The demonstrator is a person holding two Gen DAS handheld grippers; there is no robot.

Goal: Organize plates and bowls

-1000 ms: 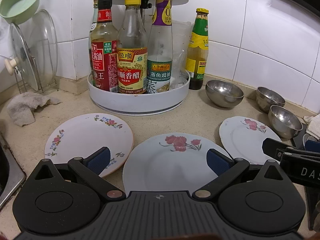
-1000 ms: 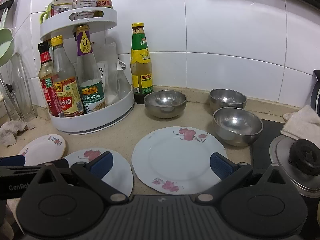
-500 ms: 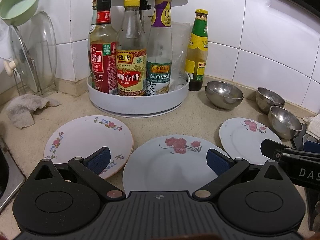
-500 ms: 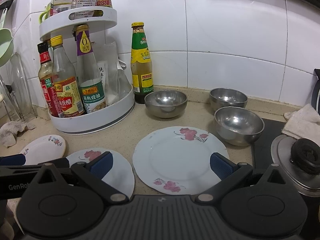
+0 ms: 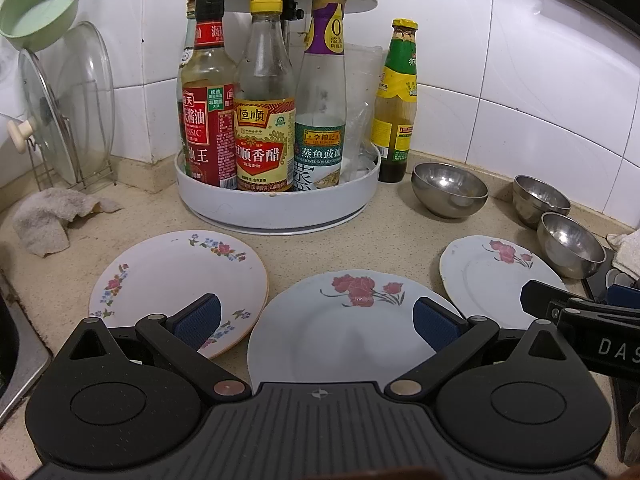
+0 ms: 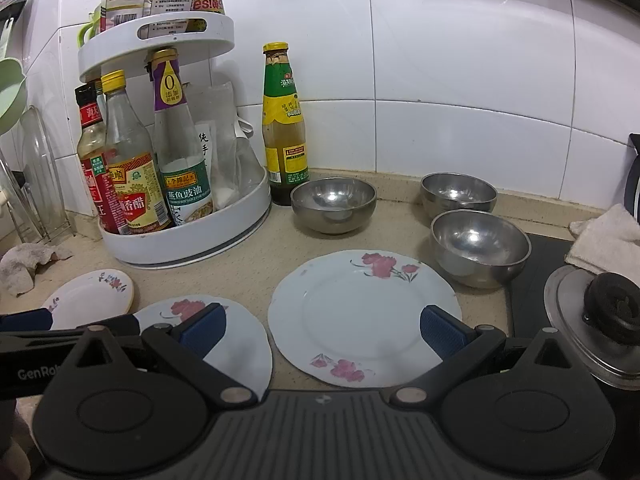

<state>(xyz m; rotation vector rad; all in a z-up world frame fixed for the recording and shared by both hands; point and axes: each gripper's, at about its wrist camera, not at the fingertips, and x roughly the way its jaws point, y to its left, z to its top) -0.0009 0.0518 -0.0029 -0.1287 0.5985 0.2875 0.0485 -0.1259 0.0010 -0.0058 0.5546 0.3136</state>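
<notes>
Three flowered plates lie on the counter: a left plate (image 5: pixel 176 280), a middle plate (image 5: pixel 344 332) and a right plate (image 5: pixel 488 276). Three steel bowls stand behind: one by the green bottle (image 5: pixel 450 188), two at the right (image 5: pixel 540 204) (image 5: pixel 570 242). My left gripper (image 5: pixel 316 320) is open and empty, hovering over the middle plate's near edge. In the right wrist view my right gripper (image 6: pixel 322 330) is open and empty over the right plate (image 6: pixel 364 312), with the middle plate (image 6: pixel 244 344) and the bowls (image 6: pixel 334 204) (image 6: pixel 458 194) (image 6: pixel 480 246) around it.
A white two-tier turntable (image 5: pixel 276 208) full of sauce bottles stands at the back, a green bottle (image 5: pixel 394 104) beside it. Glass lids in a rack (image 5: pixel 68 112) and a rag (image 5: pixel 48 216) are left. A stove with a pot lid (image 6: pixel 592 320) and a towel (image 6: pixel 608 240) are right.
Both grippers have drifted slightly; the left view has edged a little closer and lower to the plates. Nothing was grasped or moved.
</notes>
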